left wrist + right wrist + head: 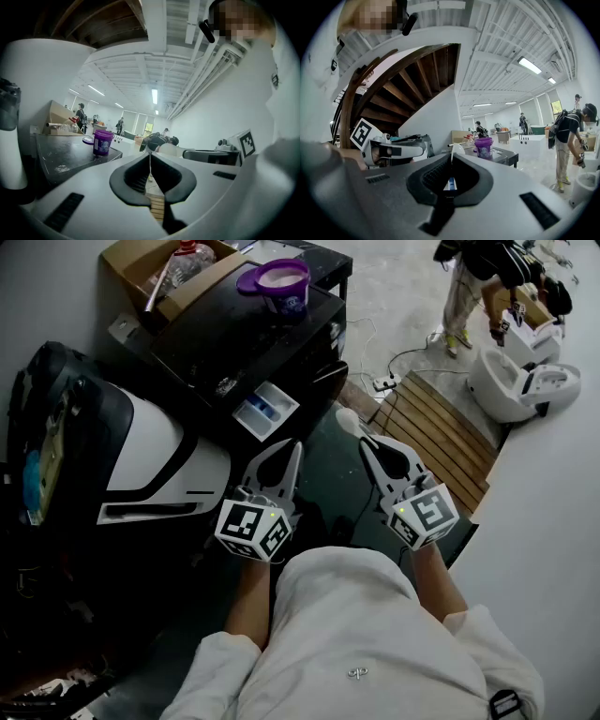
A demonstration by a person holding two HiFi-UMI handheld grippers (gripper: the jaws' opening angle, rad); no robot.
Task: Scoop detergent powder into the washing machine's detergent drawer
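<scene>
Right gripper (pixel 367 444) clamps a white scoop (pixel 346 416) just right of the open detergent drawer (pixel 265 410). Left gripper (pixel 292 450), pinched shut and empty, hangs just this side of it. Label on the purple tub (pixel 281 282): unreadable.

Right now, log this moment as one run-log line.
left gripper: shut, empty | right gripper: shut on white scoop | detergent drawer: open | purple tub: open, on washing machine

No print can be read anywhere. The purple tub (pixel 281 279) on top of the washing machine (pixel 234 343) bears a label (pixel 289 304), perhaps with a brand name, too blurred to make out.
</scene>
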